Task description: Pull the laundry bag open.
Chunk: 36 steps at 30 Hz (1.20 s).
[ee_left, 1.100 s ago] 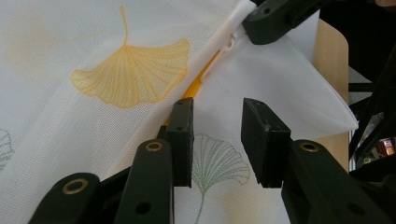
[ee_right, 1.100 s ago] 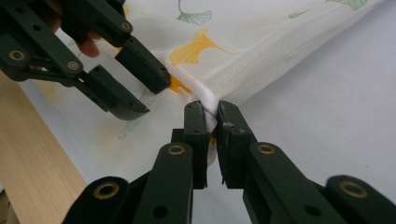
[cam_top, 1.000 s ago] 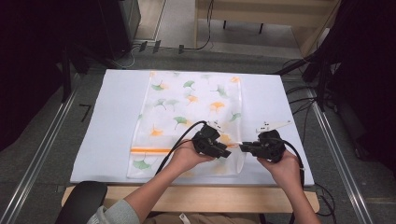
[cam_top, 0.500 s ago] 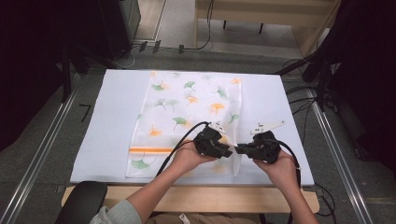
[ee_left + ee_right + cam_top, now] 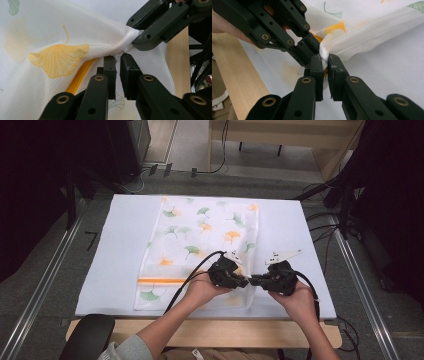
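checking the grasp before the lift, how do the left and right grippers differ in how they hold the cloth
The left gripper comes from the left, the right gripper from the right, tips nearly meeting. The right carries a long grey plate, the left a smaller one. Both are shut on the same bunched near-right edge of the mesh cloth.

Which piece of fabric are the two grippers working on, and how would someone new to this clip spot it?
On the white table lies a sheer white mesh cloth printed with green and orange ginkgo leaves, spread from the far edge to the near edge. An orange stripe crosses it near the person's side. The left gripper and right gripper both pinch its near right corner, jaws closed on bunched fabric.
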{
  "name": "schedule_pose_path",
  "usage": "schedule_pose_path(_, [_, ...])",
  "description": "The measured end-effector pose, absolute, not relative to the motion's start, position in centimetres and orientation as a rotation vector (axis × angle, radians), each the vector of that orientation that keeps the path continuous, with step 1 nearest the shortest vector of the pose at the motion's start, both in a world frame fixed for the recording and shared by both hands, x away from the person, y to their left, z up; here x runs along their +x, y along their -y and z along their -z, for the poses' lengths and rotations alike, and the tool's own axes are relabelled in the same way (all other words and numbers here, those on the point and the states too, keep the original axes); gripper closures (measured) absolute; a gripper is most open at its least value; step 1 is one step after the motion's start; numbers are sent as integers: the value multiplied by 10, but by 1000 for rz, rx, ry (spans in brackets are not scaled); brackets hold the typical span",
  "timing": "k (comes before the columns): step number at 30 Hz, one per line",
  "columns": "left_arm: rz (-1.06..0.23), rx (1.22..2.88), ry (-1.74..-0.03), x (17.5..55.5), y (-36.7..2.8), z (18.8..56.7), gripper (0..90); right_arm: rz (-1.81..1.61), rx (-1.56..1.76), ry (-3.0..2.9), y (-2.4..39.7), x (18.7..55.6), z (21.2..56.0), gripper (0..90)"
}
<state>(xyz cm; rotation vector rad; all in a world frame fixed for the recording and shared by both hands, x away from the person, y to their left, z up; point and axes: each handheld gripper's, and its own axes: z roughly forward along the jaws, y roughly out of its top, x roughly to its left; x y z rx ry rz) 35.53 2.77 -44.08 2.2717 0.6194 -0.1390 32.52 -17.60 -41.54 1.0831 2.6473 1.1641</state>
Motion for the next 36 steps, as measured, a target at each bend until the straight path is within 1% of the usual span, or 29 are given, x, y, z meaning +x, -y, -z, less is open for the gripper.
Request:
schedule_pose_path(3, [149,2261,-636,356,-29,441,897,-1170,1081,-2648,176,325,415,854])
schedule_pose_path(8, [159,2255,-646,355,-31,440,900,-1173,1082,-2649,176,325,415,854])
schedule_pose_path(12, [173,2247,-619,354,-35,440,900,-1177,1071,-2651,177,325,415,854])
schedule_pose_path(19, [212,2237,-667,356,-37,440,900,-1165,1074,-2657,174,324,416,854])
schedule_pose_path(36, [186,2246,-725,359,-37,444,900,-1173,1076,-2647,175,323,414,855])
